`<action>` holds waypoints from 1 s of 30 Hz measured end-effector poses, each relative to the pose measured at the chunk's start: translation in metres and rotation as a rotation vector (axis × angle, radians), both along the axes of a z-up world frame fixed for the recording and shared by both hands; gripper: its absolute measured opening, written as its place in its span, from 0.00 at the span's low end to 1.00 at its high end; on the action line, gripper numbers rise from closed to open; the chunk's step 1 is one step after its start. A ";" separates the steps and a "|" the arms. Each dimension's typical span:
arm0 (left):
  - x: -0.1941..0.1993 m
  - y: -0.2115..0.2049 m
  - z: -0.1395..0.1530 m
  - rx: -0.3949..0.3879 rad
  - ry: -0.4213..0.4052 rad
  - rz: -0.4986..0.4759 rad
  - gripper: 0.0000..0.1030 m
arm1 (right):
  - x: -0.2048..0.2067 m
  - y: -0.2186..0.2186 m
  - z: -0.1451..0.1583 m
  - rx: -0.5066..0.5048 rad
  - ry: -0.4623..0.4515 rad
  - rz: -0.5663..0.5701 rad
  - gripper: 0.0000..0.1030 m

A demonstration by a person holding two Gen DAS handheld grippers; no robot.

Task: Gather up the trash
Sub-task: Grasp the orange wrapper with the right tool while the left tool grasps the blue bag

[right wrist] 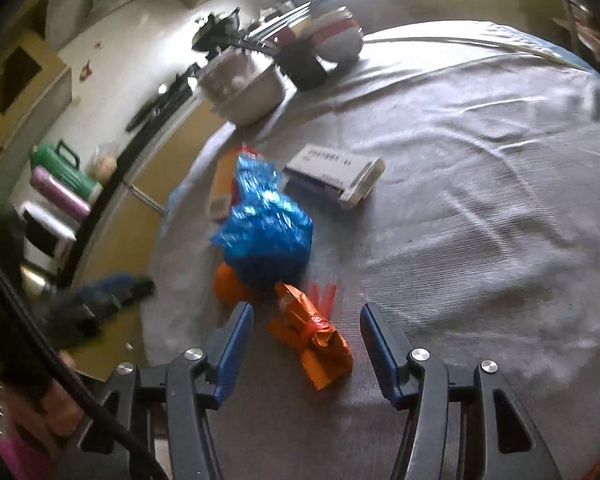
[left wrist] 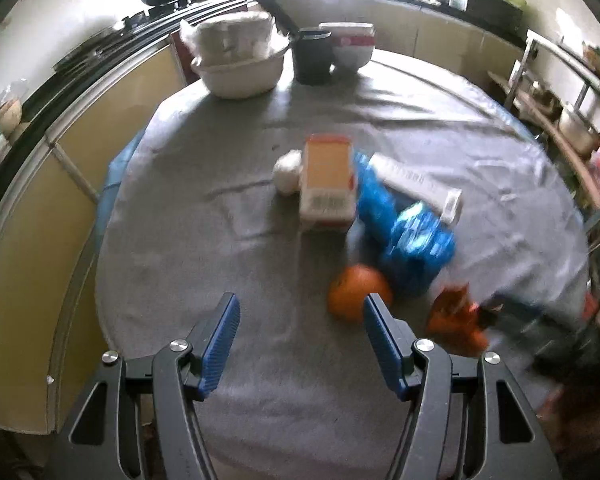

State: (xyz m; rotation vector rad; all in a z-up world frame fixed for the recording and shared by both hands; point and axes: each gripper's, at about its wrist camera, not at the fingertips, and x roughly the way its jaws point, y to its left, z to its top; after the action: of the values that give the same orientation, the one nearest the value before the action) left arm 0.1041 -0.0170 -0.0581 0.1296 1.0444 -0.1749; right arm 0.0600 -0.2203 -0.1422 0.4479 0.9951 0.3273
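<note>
Trash lies on a round table under a grey cloth [left wrist: 220, 240]. An orange-and-white carton [left wrist: 327, 182] sits mid-table with a white crumpled ball [left wrist: 287, 176] at its left. A crumpled blue bag [left wrist: 408, 236] and a white box [left wrist: 420, 184] lie to its right. An orange fruit [left wrist: 356, 292] sits just beyond my left gripper [left wrist: 300, 312], which is open and empty. My right gripper [right wrist: 306, 320] is open, with a crumpled orange wrapper [right wrist: 312, 336] on the cloth between its fingers, untouched. The blue bag [right wrist: 264, 220] and white box [right wrist: 332, 176] lie beyond it.
A white basin [left wrist: 240, 68] with a wrapped bundle, a dark cup [left wrist: 312, 56] and a red-and-white bowl [left wrist: 352, 48] stand at the table's far edge. Yellow kitchen cabinets [left wrist: 32, 232] run along the left. Shelves [left wrist: 560, 112] stand at the right.
</note>
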 end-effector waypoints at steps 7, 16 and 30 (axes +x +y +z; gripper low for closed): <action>0.030 -0.035 0.011 -0.062 0.036 -0.048 0.63 | -0.007 0.007 -0.013 -0.016 -0.021 0.002 0.33; 0.047 -0.083 -0.020 -0.057 0.130 -0.091 0.45 | -0.042 -0.027 -0.005 -0.015 -0.064 -0.087 0.25; 0.026 -0.064 0.006 -0.155 0.036 -0.132 0.03 | -0.035 -0.030 -0.001 0.056 -0.048 -0.077 0.73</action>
State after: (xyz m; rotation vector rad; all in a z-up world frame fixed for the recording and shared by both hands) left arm 0.1304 -0.0811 -0.0524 0.0553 1.0549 -0.3776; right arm 0.0251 -0.2504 -0.1435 0.5251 0.9213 0.2961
